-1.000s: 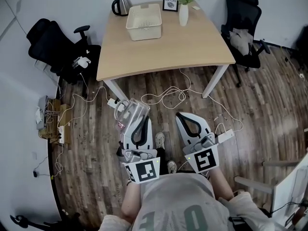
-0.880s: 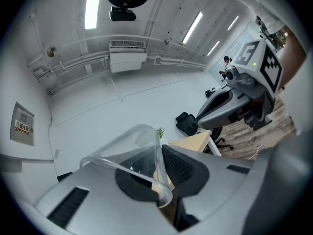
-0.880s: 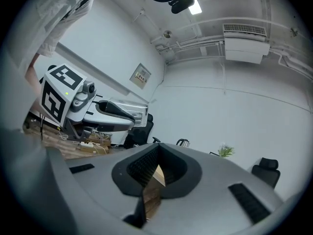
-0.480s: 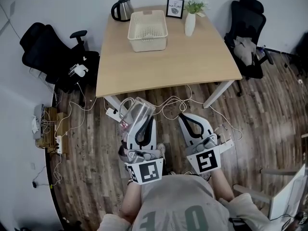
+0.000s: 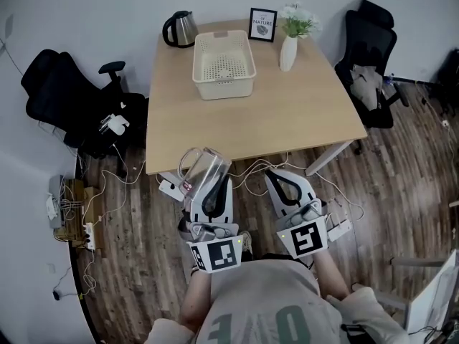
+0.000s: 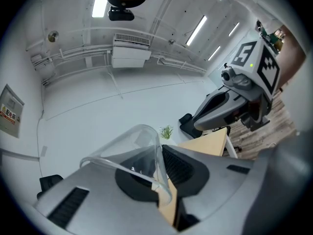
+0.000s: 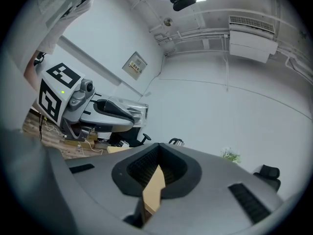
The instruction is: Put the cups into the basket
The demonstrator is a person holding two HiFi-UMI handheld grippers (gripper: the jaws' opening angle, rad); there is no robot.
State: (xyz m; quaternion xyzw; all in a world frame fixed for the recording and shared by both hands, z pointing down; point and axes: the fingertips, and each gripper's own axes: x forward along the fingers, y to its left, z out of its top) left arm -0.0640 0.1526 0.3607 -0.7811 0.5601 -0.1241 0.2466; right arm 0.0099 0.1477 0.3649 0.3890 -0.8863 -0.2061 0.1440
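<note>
A clear plastic cup (image 5: 204, 168) is held on its side over the floor, just short of the table's near edge. My left gripper (image 5: 214, 180) is shut on the cup's wall. In the left gripper view the cup (image 6: 128, 148) has its rim pinched between the jaws of the left gripper (image 6: 159, 155). My right gripper (image 5: 282, 173) hangs beside it, shut and holding nothing; the right gripper (image 7: 157, 148) shows only the table through its jaw loop. The cream basket (image 5: 223, 67) stands at the far side of the table, with no cup showing inside.
On the wooden table (image 5: 287, 113), a kettle (image 5: 177, 29), a framed picture (image 5: 262, 24) and a white vase with a plant (image 5: 289, 49) stand around the basket. Black office chairs (image 5: 61, 106) (image 5: 369, 49) flank the table. Cables (image 5: 251, 174) lie on the floor under its near edge.
The table and basket have come nearer in the head view as the person steps forward. Both grippers keep their pose, the left still holding the cup.
</note>
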